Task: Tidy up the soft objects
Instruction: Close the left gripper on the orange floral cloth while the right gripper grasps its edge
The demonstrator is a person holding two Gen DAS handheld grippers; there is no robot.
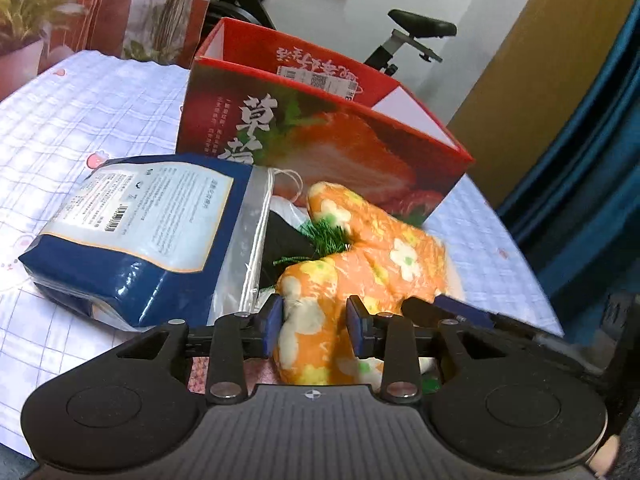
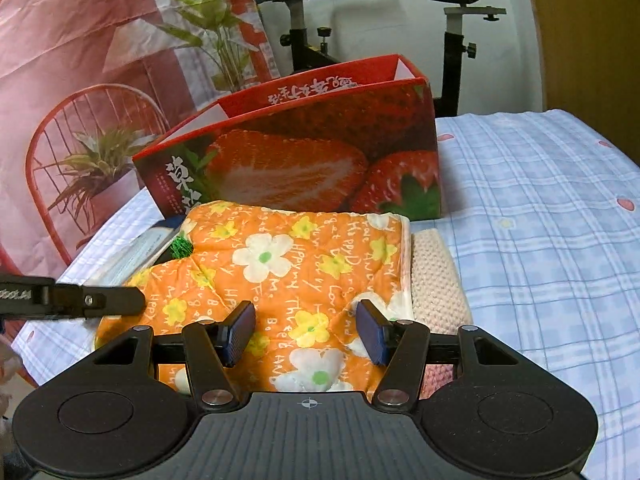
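Now my left fingers (image 1: 315, 322) clamp bunched fold of orange flowered quilt (image 1: 360, 264); my right fingers (image 2: 306, 330) stand half open over same quilt, pads apart from cloth as far as I can tell; quilt on checked surface (image 2: 540, 240), blue packet (image 1: 148, 232) beside, strawberry box (image 2: 304, 160) just behind

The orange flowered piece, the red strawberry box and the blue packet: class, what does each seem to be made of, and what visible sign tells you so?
Orange flowered piece: quilted padded fabric, matte, judging by its stitched lines and puffy folds.
Red strawberry box: printed cardboard, slightly glossy; stiff straight walls with white inner faces.
Blue packet: plastic film, shiny, with highlights, creases and a clear zip strip.
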